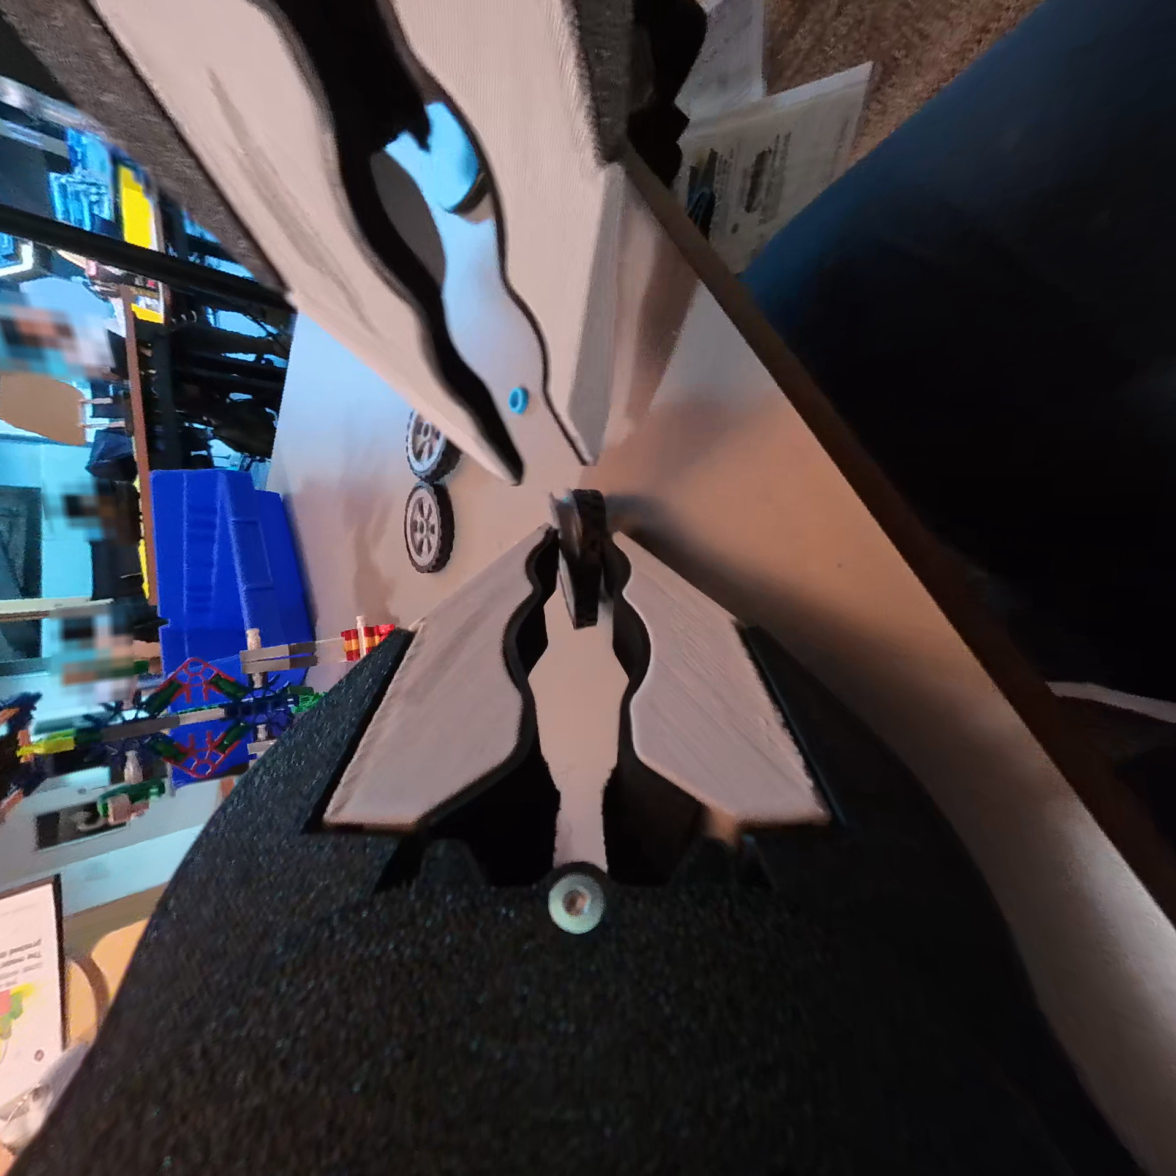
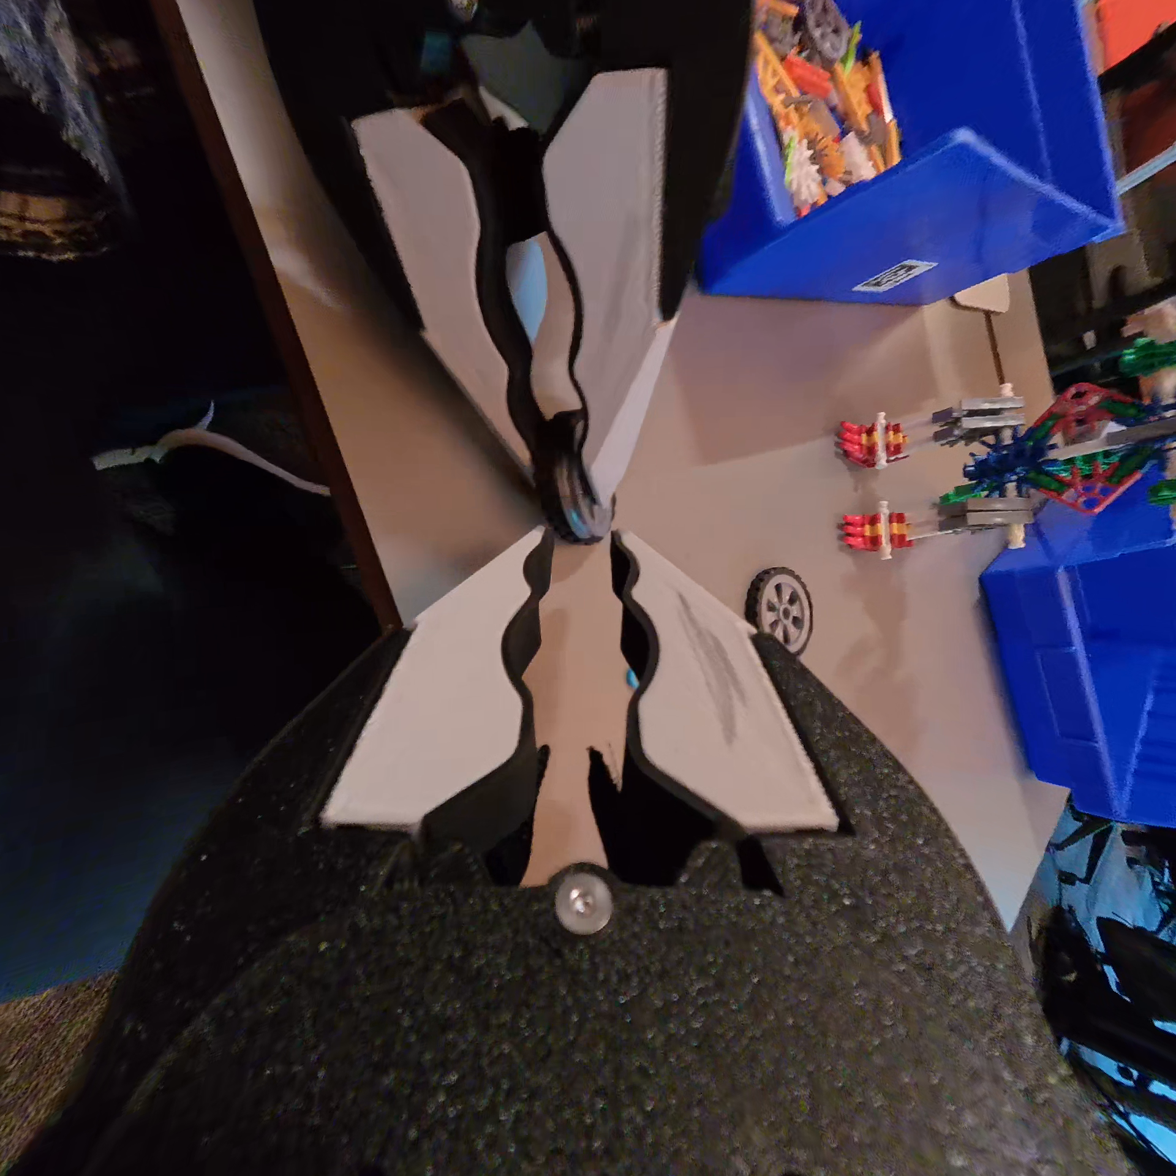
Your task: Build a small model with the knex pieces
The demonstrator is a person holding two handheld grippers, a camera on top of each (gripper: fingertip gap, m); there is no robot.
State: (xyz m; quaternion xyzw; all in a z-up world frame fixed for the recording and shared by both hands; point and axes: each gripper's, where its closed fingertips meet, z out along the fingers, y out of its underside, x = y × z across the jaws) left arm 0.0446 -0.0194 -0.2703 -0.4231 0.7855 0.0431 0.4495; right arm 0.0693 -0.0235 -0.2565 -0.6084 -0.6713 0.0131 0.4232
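My left gripper is shut on a small black toy wheel, held on edge just above the pale table. The right wrist view shows it coming in from the top with the wheel at its tips. My right gripper faces it tip to tip, its jaws a narrow gap apart with nothing between them. It enters the left wrist view from above. A tiny blue ring lies on the table behind the right gripper's fingers, and part of it shows in the right wrist view.
Two spoked toy wheels lie on the table; one shows in the right wrist view. A rod-and-connector model with red-yellow ends stands by blue bins. The dark table edge is close. The grippers are tip to tip, or close to it. The rod-and-connector model is about equally far from each gripper, around 25 centimeters.
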